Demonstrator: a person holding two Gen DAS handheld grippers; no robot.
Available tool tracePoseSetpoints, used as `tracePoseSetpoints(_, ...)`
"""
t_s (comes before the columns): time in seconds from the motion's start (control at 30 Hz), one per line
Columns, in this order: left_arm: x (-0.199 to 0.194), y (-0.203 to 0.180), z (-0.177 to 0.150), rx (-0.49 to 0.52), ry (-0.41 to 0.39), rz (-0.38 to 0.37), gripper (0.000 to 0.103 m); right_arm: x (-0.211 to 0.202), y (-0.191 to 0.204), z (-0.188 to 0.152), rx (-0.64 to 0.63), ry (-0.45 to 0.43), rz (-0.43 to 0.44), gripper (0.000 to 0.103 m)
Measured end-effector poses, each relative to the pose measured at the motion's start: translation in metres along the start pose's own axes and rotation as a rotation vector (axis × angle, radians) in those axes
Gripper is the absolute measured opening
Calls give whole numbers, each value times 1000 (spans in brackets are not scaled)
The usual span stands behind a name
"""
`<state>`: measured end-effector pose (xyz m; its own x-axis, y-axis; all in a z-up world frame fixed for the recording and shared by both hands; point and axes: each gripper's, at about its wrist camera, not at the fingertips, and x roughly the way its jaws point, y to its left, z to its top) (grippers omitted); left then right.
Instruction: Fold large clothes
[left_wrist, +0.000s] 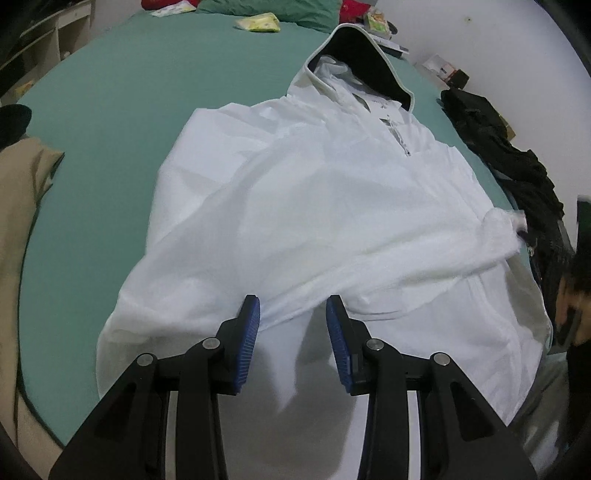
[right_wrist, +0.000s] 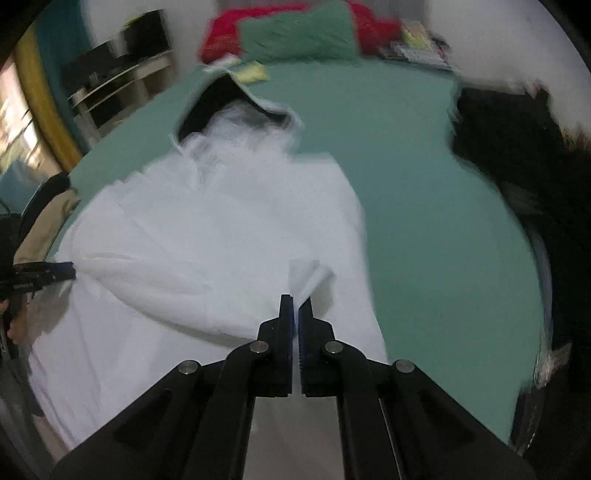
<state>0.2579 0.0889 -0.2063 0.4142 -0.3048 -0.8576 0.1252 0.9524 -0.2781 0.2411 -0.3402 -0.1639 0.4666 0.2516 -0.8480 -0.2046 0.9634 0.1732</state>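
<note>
**A:** Where is the garment?

**B:** The white hooded jacket lies spread front-up on the green bed, hood pointing toward the pillows. The hood's dark lining faces up, and a short zipper runs down from the collar. One sleeve is folded across the body.

**A:** And the left claw?

**B:** The left claw hovers over the hem end of the jacket, its blue-padded fingers well apart, with nothing between them.

**A:** The right one?

**B:** The right claw has its fingers pressed nearly together on a fold of white fabric, which looks like the sleeve cuff, though that view is smeared by motion, so I can't be fully sure which part it is. The cloth stands up in a small peak just beyond the tips.

**A:** What else is on the bed?

**B:** A pile of dark clothing lies along the jacket's right side, by the wall. A green pillow and something red sit at the head, with a yellow packet near them. A tan cloth hangs at the left edge of the bed, and shelves stand beyond it.
</note>
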Motion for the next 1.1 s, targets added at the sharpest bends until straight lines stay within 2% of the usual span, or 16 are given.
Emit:
tracePoseSetpoints(0.1, -17, -4, -1, 7, -20, -16, 40, -1, -30, -26, 114, 59, 17, 7)
tracePoseSetpoints(0.17, -34, -3, 5, 2, -60, -32, 40, -7, -37, -27, 139, 34, 51, 12)
tracePoseSetpoints(0.2, -42, -2, 10, 1, -85, -36, 40, -9, -36, -25, 133, 26, 49, 23)
tracePoseSetpoints(0.23, -49, 0, 18, 1, -116, -31, 40, -10, -35, -21, 126, 22, 44, 43)
tracePoseSetpoints(0.3, -54, 6, 38, -5, -171, 19, 40, -11, -33, -13, 113, 3, 41, 65)
tracePoseSetpoints(0.37, -44, 11, 57, -5, -177, 62, 40, -11, -32, -6, 107, -30, 68, 65)
tracePoseSetpoints(0.43, -22, 15, 73, -6, -138, 100, 40, -6, -31, 4, 86, -36, 77, 66)
tracePoseSetpoints(0.5, -3, 16, 83, 0, -94, 85, 40, 3, -24, 13, 36, -32, 99, 66)
tracePoseSetpoints(0.6, 18, 14, 86, 30, -63, 58, 40, 30, -10, 28, -59, 82, 100, 65)
tracePoseSetpoints(0.63, 25, 14, 85, 42, -50, 70, 39, 33, -9, 29, -71, 96, 95, 60)
tracePoseSetpoints(0.67, 28, 13, 82, 47, -45, 86, 39, 38, -5, 30, -92, 116, 99, 46)
tracePoseSetpoints(0.7, 29, 13, 80, 54, -55, 103, 21, 41, -1, 30, -120, 137, 91, 5)
tracePoseSetpoints(0.73, 29, 14, 77, 59, -66, 110, 1, 43, 5, 30, -166, 162, 53, 1)
tracePoseSetpoints(0.97, 0, 35, 82, -8, -188, 135, 1, 8, 16, 61, -239, 90, -2, 1)
tracePoseSetpoints(1.07, -4, 46, 85, -39, -194, 154, 1, 20, 5, 69, -198, 175, 0, 2)
tracePoseSetpoints(1.1, -5, 48, 85, -47, -192, 153, 1, 26, 4, 68, -187, 205, 7, 9)
